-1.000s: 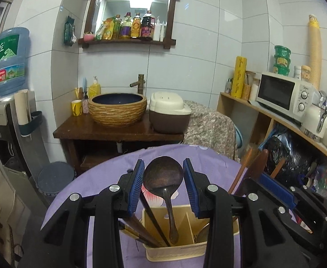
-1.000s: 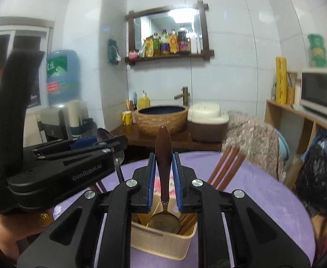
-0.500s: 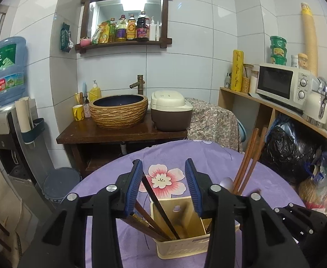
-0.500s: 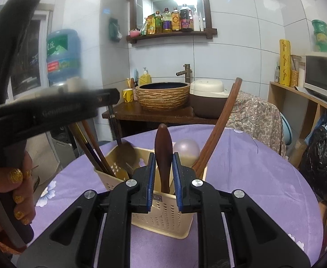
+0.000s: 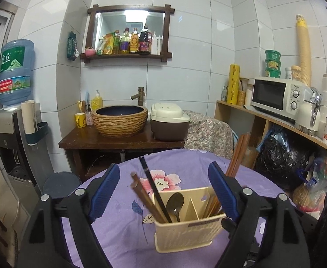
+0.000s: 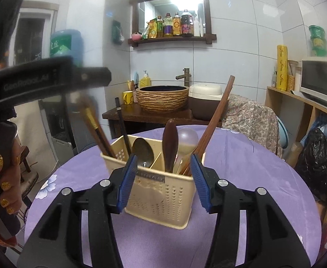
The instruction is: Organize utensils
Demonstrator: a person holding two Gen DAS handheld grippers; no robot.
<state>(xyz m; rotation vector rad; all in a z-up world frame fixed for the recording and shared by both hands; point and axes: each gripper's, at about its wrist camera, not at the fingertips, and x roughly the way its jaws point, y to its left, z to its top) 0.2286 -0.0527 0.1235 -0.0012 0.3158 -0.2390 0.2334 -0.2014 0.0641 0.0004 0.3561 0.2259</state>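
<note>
Since half a second ago the right claw [image 6: 163, 176] has let go of the dark wooden spoon [image 6: 170, 147] and spread its jaws wide; that spoon now stands on its own in the caddy. The left claw [image 5: 164, 191] has also widened and pulled back slightly, and nothing sits between its blue pads.

The cream utensil caddy [image 6: 161, 189] rests on the purple flowered surface [image 6: 241, 178], at about 12 o'clock from the right claw and close in front of it. In the right wrist view, its left compartment holds the metal spoon [image 6: 143, 150] at about 11 o'clock, with the black chopstick [image 6: 122, 125] and brown chopsticks [image 6: 96, 131] leaning out toward 10 o'clock. The right compartment holds the dark wooden spoon, a pale spoon [image 6: 187, 137] behind it, and long reddish chopsticks [image 6: 217, 122] leaning toward 1 o'clock.

The sorting looks close to finished, so the risk lies in the withdrawal. The right claw's open jaws bracket the caddy's front corners; a sideways drift could nudge the light plastic box and slide it on the cloth. The tall chopsticks lean far past the rim, so a brush from either claw could lever them out or tip the caddy. The left claw hangs near the brown chopsticks in its own view, and a careless lift there could catch their tips.
</note>
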